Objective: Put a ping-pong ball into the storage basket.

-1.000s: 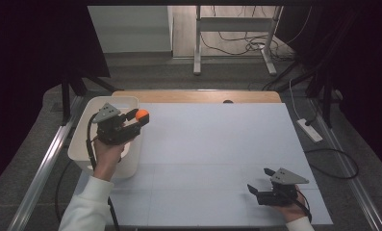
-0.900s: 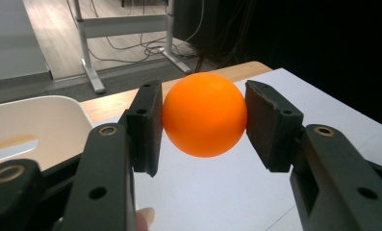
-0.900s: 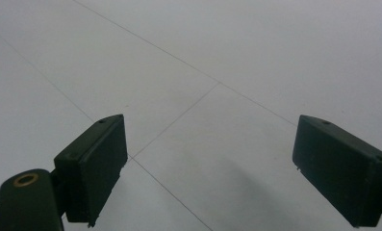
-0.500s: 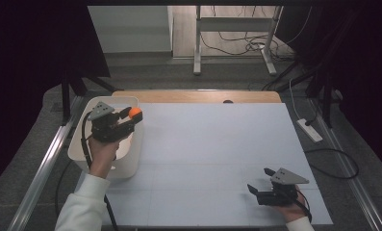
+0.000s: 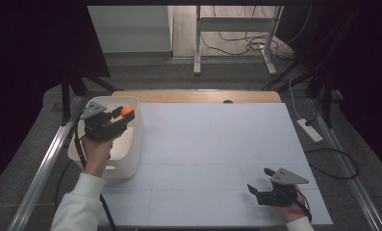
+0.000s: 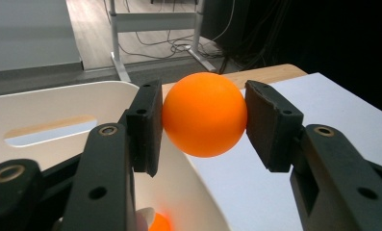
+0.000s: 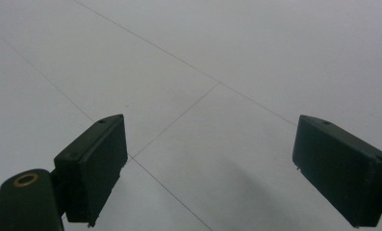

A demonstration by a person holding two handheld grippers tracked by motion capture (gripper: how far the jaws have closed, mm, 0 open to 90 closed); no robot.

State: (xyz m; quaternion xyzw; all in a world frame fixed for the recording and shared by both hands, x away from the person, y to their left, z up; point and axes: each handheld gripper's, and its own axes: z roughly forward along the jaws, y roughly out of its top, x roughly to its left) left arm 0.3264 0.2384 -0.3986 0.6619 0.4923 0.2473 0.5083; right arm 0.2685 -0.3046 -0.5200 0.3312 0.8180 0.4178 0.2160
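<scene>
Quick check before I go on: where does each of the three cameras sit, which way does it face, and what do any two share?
High view: above the near edge, facing forward and down on the table; both forearms and grippers show.
Left gripper view: on the left gripper, looking over the white bin; jaws grip an orange ball.
Right gripper view: on the right gripper, facing down; jaws apart.
Shared: high and left views show ball and bin.

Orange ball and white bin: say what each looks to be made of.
Orange ball: probably lightweight plastic, matte; smooth even colour with only a soft highlight, held between the left gripper fingers. White bin: likely moulded plastic, satin; thin curved walls, rounded rim and a cut-out handle slot.
</scene>
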